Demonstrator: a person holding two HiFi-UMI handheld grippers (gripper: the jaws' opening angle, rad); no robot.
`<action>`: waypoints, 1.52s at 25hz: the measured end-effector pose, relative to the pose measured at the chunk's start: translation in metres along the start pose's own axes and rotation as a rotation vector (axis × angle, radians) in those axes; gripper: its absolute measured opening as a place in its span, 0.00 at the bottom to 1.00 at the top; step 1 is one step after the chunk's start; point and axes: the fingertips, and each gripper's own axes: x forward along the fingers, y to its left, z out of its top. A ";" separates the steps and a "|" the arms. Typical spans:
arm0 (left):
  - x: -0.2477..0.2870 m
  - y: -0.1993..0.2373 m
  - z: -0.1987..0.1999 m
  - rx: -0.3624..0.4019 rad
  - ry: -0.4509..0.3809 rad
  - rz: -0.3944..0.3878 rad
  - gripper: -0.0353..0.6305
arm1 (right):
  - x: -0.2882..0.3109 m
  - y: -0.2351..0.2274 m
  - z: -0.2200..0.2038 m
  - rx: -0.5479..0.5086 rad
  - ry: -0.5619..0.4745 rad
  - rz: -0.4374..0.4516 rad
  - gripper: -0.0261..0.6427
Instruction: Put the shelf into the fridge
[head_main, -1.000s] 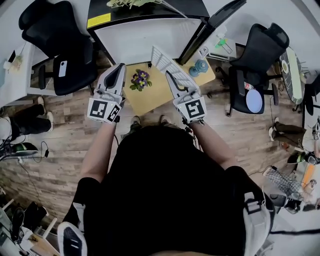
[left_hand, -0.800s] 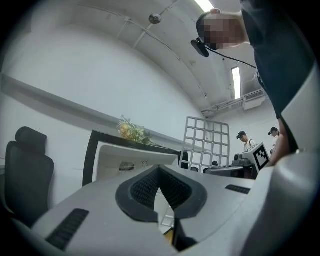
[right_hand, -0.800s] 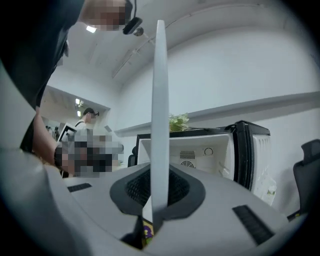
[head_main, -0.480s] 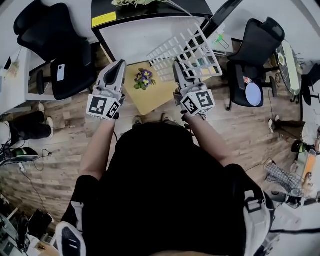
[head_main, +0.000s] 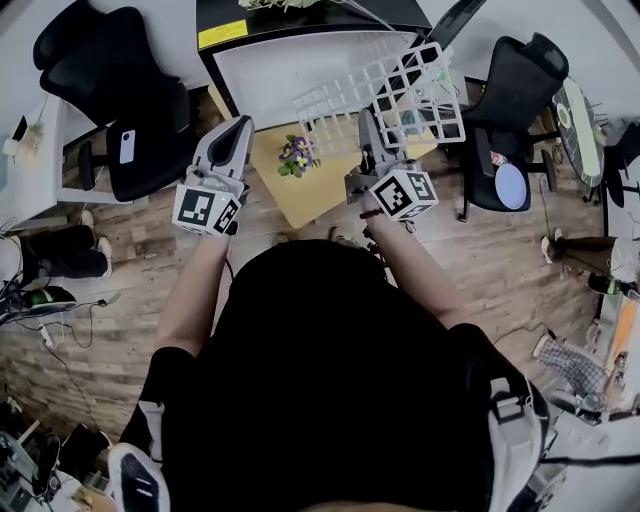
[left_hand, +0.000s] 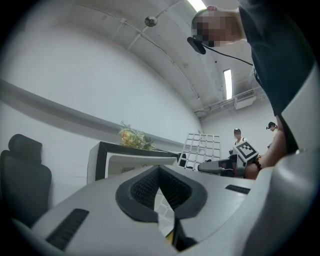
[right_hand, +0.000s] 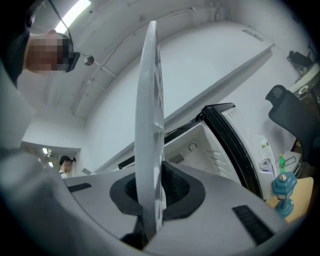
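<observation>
The shelf (head_main: 380, 95) is a white wire grid, held up off the table in front of the open fridge (head_main: 300, 60). My right gripper (head_main: 368, 128) is shut on the shelf's near edge. In the right gripper view the shelf (right_hand: 150, 125) stands edge-on between the pads of my right gripper (right_hand: 152, 200), with the fridge's white inside (right_hand: 210, 145) behind it. My left gripper (head_main: 238, 130) hangs at the left over the yellow table (head_main: 310, 195), shut and holding nothing. The left gripper view shows its closed tips (left_hand: 160, 172), the fridge (left_hand: 130, 160) and the raised shelf (left_hand: 202, 147).
The fridge door (head_main: 445, 20) stands open at the right. A small pot of purple flowers (head_main: 297, 155) sits on the yellow table, and a blue bottle (right_hand: 282, 192) stands at the table's right end. Black office chairs flank the fridge, left (head_main: 110, 90) and right (head_main: 510, 100).
My right gripper has lifted the shelf off the table and swung it up and to the right, so its grid now faces the head camera. The left gripper has hardly moved.
</observation>
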 end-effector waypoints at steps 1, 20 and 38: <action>-0.001 0.001 0.001 0.002 -0.001 -0.001 0.08 | 0.000 -0.001 0.001 0.028 -0.011 -0.006 0.10; -0.013 0.001 0.000 0.001 0.000 -0.001 0.08 | -0.006 -0.039 -0.014 0.621 -0.163 -0.111 0.10; -0.018 0.012 -0.003 -0.004 0.017 0.038 0.08 | 0.034 -0.042 -0.053 0.990 -0.144 -0.073 0.10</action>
